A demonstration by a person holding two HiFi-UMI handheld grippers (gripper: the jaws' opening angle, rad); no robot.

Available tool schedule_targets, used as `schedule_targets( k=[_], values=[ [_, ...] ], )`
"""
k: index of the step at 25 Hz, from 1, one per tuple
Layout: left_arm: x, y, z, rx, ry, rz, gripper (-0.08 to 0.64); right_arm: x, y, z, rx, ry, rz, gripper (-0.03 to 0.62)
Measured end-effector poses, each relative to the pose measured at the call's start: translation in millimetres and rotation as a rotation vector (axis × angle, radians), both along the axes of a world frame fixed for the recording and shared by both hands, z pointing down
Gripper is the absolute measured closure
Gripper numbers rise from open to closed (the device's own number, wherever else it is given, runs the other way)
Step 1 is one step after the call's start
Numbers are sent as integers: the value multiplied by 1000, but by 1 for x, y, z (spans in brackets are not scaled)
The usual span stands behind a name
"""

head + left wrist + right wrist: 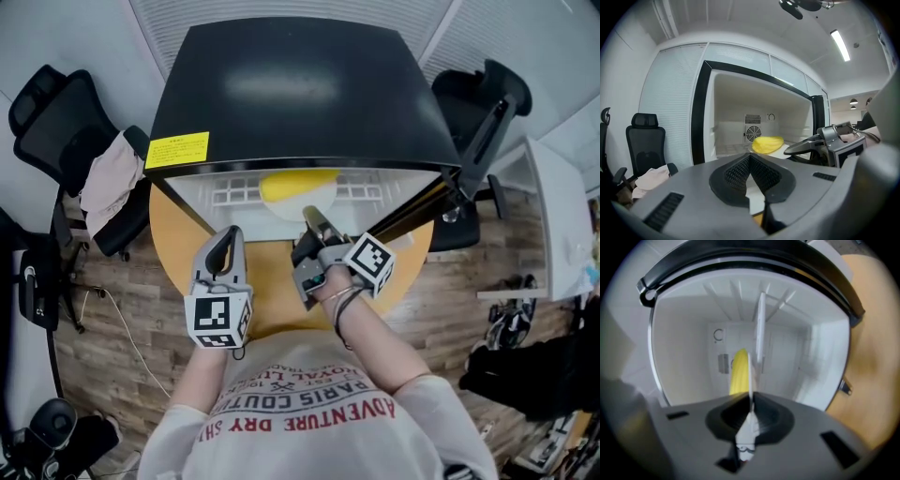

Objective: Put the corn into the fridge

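Observation:
A yellow corn cob (298, 185) (768, 144) (739, 371) lies on a white plate (302, 210) (750, 380) in the mouth of the open black mini fridge (291, 84) (699, 117). My right gripper (315, 221) (751, 401) is shut on the plate's near rim, which shows edge-on between its jaws. It also appears in the left gripper view (820, 143), at the right. My left gripper (228, 246) (750, 157) hangs to the left in front of the fridge opening, its jaws together and holding nothing.
The fridge stands on a round wooden table (272, 291). Its door (427, 202) hangs open at the right. A black office chair with a cloth (108, 183) stands at the left and another chair (478, 103) at the right. A fan grille (753, 133) sits on the fridge's back wall.

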State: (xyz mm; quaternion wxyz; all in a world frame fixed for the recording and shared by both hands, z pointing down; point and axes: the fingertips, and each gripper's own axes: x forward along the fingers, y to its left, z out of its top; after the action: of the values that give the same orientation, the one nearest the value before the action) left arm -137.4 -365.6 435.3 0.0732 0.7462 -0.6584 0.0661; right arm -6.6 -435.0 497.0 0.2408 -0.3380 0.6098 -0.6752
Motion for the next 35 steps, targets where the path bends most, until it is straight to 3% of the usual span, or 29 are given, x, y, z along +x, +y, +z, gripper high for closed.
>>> schedule_targets(
  k=[9,19,25,28,33,34,35],
  values=[
    [5,0,1,7,6,-19,535,-7,-14,0,2,-83,-4,538],
    [5,-6,3,1,9,-34,535,-11,-16,-6,70,-10,-17,523],
    [6,-6,1,8,11,-34,535,-12,-15,-15,94,-69,-38,410],
    [7,-4,0,9,12,-34,535,-12,-5,-15,108,-68,-66,392],
    [10,0,0,11,20,-24,535,-18,29,-28,272,39,-211,391],
    [11,0,1,11,20,-21,535,-16,35,-27,299,84,-234,405],
    [11,1,1,10,20,-17,535,-14,39,-25,322,137,-250,463]
  ],
)
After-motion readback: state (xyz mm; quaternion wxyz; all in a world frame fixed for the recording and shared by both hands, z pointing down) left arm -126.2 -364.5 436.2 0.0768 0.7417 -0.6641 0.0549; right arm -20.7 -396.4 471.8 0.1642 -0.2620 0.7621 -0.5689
